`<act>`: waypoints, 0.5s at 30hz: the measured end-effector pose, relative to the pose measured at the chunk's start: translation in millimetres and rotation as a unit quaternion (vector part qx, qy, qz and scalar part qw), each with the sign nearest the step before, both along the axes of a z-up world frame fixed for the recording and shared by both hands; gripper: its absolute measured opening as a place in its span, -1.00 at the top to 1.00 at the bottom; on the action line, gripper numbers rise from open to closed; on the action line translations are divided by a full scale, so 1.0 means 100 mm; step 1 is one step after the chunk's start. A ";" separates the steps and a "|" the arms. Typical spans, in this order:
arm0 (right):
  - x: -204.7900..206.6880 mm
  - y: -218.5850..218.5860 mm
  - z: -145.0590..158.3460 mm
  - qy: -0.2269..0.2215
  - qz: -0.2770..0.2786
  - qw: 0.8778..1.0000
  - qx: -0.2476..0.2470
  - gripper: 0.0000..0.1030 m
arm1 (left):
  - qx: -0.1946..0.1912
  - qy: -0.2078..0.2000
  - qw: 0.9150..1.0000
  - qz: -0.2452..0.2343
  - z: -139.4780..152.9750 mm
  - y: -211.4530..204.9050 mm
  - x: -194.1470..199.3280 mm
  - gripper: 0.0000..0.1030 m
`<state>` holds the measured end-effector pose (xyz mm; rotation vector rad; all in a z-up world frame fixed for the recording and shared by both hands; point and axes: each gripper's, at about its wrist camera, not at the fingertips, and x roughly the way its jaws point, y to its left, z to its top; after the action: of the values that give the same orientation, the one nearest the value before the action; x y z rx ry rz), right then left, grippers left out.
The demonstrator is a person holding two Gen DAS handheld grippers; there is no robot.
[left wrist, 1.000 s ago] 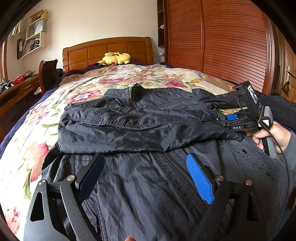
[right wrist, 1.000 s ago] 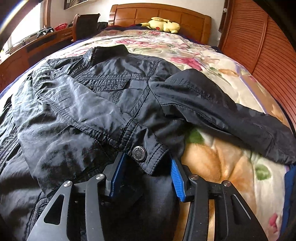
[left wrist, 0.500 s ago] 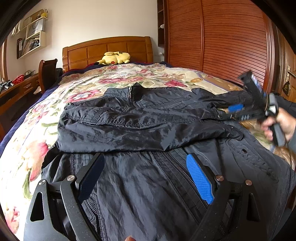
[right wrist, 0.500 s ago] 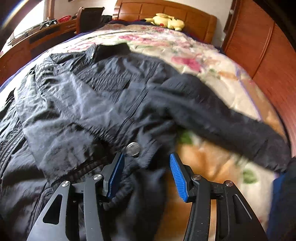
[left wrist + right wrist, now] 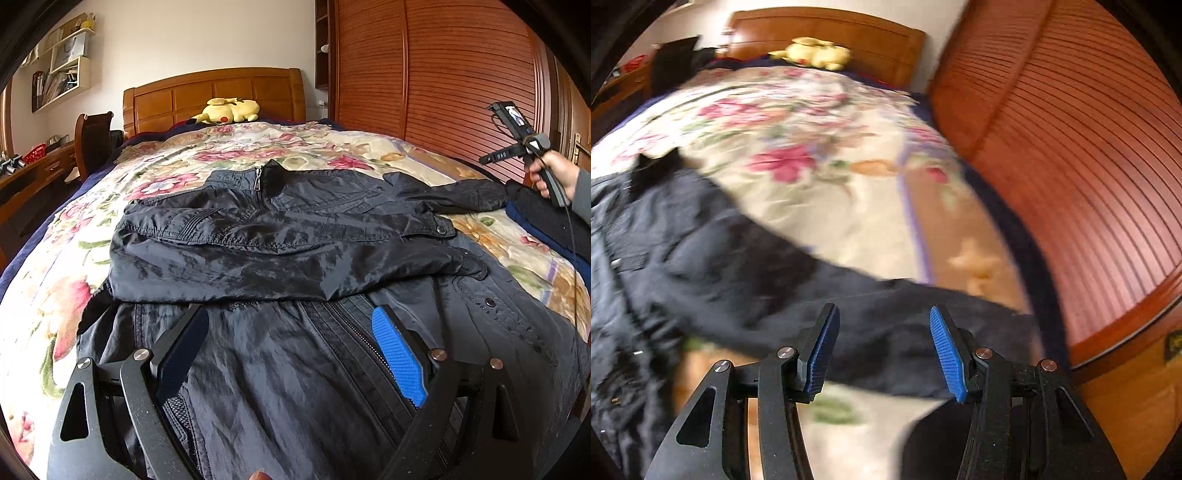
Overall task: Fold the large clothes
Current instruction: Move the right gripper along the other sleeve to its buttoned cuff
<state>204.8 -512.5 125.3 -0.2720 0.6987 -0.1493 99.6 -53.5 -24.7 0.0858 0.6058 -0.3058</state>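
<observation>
A black zip jacket [image 5: 258, 240] lies face up on the floral quilt [image 5: 258, 147]. One sleeve is folded across its chest, and the buttoned cuff [image 5: 441, 229] rests near the jacket's right side. The other sleeve [image 5: 461, 192] stretches out to the right over the quilt. My left gripper [image 5: 290, 317] hovers open over the jacket's lower front, by the zip, with nothing pinched. A hand [image 5: 554, 173] holds my right gripper [image 5: 495, 157] raised at the bed's right edge. In the blurred right wrist view that gripper [image 5: 882, 314] stands open and empty above the outstretched sleeve [image 5: 757, 273].
A yellow plush toy [image 5: 225, 110] lies by the wooden headboard [image 5: 214, 92]. Slatted wardrobe doors [image 5: 443, 74] run close along the bed's right side. A chair [image 5: 92, 144] and desk stand at the left. A dark folded bundle [image 5: 543, 221] sits on the bed's right edge.
My right gripper rose off the folded sleeve's cuff and swung up and to the right, over the other sleeve. The cuff stays on the jacket. The left gripper kept still.
</observation>
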 end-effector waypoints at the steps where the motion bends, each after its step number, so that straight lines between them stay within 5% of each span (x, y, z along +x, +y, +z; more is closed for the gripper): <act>1: 0.06 -0.09 0.00 0.003 -0.010 1.000 -0.002 -0.03 | 0.001 0.003 1.000 -0.001 -0.01 -0.01 0.01 -0.76; 15: 0.86 -0.97 -0.33 0.081 -0.103 0.991 0.034 -0.03 | 0.006 0.017 1.000 -0.005 -0.07 -0.04 0.06 -0.76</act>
<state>291.1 -609.3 91.9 -0.1469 0.8920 -0.3018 105.3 -57.3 -32.1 0.0950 0.6407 -0.3137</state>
